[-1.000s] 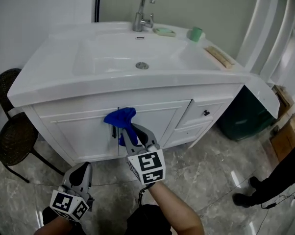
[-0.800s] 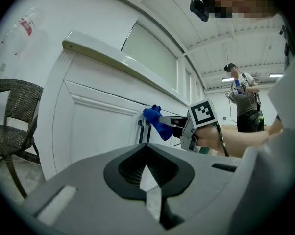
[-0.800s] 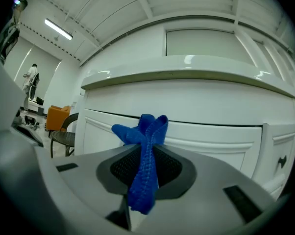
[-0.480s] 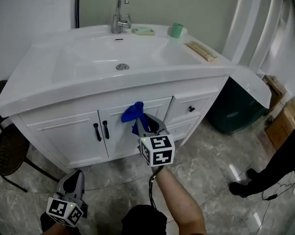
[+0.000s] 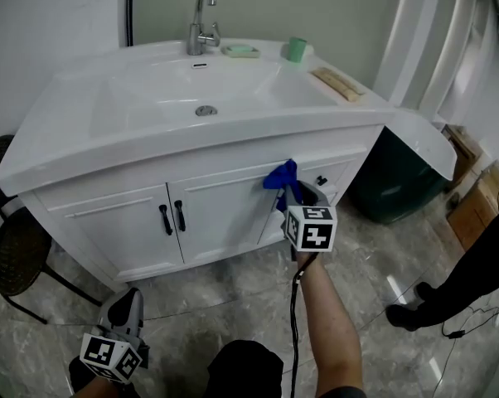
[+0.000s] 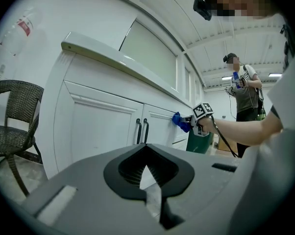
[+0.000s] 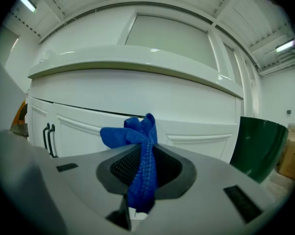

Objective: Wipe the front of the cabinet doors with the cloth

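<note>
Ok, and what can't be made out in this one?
Whether the cloth touches the cabinet door: head view, the right gripper covers the contact; right gripper view, the bunched cloth does.
Cabinet front below the drawer knob: head view, behind the right gripper.
Red label on the wall: left gripper view, too blurred to read.

The white counter (image 5: pixel 84 131) had a sunken basin with a drain (image 5: pixel 205 111) at its middle. A chrome tap (image 5: pixel 201 19) stood at the back edge. Just right of it lay a pale green soap (image 5: pixel 242 51), and beyond that a green cup (image 5: pixel 297 50) stood upright. A tan block (image 5: pixel 338 84) lay near the right end. The counter sat on the cabinet (image 5: pixel 117 222), which stood on the grey marble floor (image 5: pixel 208 297). A wicker chair (image 5: pixel 17 247) stood on the floor at the left, a green bin (image 5: pixel 394 185) just right of the cabinet, and boxes (image 5: pixel 477 214) further right.
</note>
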Demonstrator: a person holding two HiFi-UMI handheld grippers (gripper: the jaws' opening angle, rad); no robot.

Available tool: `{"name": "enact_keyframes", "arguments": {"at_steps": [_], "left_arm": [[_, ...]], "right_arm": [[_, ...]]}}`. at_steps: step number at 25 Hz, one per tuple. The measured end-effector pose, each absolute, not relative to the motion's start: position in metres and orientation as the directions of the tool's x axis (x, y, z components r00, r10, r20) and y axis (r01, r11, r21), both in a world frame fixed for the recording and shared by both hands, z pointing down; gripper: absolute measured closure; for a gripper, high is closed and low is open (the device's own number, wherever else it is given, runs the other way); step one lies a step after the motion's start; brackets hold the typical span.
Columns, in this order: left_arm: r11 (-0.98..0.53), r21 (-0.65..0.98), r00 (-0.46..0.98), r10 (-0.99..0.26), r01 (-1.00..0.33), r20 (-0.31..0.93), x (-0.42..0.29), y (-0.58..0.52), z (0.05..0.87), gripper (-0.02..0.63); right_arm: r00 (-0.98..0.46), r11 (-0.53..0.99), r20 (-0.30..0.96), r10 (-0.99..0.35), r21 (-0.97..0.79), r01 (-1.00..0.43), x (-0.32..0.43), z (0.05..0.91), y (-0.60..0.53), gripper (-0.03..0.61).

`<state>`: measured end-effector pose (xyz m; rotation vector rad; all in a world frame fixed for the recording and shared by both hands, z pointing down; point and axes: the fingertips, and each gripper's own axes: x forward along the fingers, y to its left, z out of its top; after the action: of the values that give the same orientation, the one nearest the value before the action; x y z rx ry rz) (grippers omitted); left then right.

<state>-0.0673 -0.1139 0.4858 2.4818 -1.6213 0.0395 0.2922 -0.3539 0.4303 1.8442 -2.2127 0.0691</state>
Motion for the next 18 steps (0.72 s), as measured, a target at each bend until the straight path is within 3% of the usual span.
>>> {"name": "enact_keyframes", "arguments": {"at_steps": [6,12,18], "left_arm": [[-0.370,0.147,0.388,-0.914,-0.917,0.122,-0.082,-0.114,0.487,0.614],[-0.372,0.192,0.396,-0.912,-0.908,0.107,-0.094,-0.115,0.490,0.614],[-0.354,0.197,0.379,-0.919,-0.914,0.108,-0.115,-0.110,0.494,0.614]], "right_arm": [[-0.213,0.232,0.202,-0.956,0.073,-0.970,0.280,0.431,-0.322,0.508],[-0.408,0.410,0.186,-0.894,-0.029,-0.912,0.182,0.447,-0.281,0.508],[-0.456,0.474,0.132,-0.880,0.186,-0.861,0.083,0.448,-0.272,0.508]]}}
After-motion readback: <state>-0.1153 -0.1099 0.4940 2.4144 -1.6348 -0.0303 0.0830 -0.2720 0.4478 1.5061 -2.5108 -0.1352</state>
